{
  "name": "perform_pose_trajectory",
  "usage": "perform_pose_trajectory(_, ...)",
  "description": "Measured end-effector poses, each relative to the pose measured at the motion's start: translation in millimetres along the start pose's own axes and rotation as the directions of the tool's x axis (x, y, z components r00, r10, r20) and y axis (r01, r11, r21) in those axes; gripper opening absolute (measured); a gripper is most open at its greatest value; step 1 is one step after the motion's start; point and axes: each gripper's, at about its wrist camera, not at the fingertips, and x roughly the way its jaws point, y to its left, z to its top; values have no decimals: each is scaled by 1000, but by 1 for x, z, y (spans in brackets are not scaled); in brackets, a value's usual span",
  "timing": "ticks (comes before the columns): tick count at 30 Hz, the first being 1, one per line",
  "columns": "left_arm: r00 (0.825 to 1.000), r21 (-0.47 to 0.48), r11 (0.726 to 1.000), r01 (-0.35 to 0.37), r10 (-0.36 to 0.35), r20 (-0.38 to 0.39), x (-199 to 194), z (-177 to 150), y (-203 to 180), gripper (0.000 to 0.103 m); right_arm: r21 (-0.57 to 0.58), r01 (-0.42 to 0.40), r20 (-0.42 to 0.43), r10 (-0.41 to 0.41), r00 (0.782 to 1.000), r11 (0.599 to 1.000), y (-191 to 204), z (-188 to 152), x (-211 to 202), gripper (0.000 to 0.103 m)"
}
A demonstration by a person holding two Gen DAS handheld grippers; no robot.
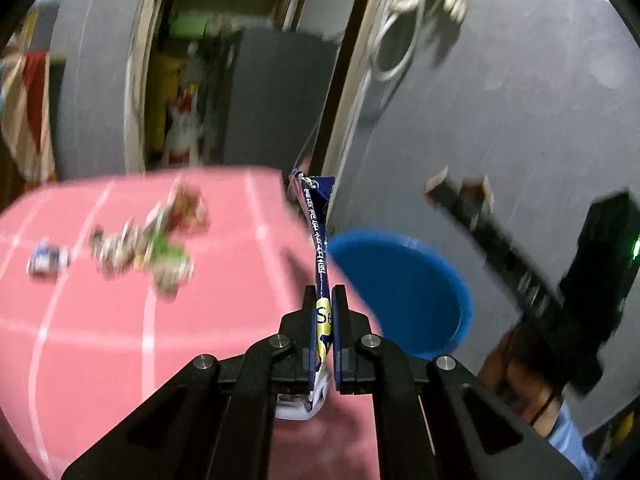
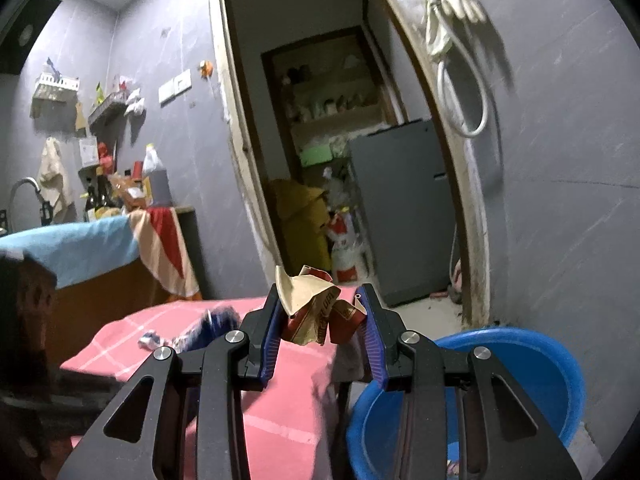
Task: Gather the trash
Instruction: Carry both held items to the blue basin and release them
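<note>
Trash here is light, crinkly and soft: the left tool (image 1: 323,300) is clamped on a blue wrapper (image 1: 316,232), the right tool (image 2: 320,300) on crumpled paper (image 2: 316,308), near the tabletop's (image 1: 100,340) edge beside the blue bucket (image 1: 400,288).

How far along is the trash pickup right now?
Partway. In hand: the left tool pinches a blue wrapper, and the right tool grips a crumpled red-and-tan wrapper; neither is dropped into the blue bucket yet. Left: scattered wrappers remain on the pink tablecloth. Bucket contents unclear.
</note>
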Motion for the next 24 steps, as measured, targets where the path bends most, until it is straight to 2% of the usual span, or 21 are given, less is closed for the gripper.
perform_pose_trajectory(5,988,64,998,10,-20,154,1,22,-24,4,5,58,96,-58,994,998,-12,9,-17,35)
perform_pose_trajectory(9,981,91,996,25,-42,188,15,33,-32,4,18,117,150,-118,982,993,-27,14,-29,35)
perform_pose_trajectory(15,987,81,994,75,-86,139,45,44,-39,4,60,170,135,-177,975,984,-50,13,-29,35)
perform_pose_trajectory(21,994,47,994,97,-99,47,77,50,-41,5,79,220,51,-224,973,972,-71,4,-18,35)
perform_pose_trajectory(24,995,30,994,102,-102,-2,94,49,-41,5,98,237,2,-238,971,967,-81,-1,-12,41)
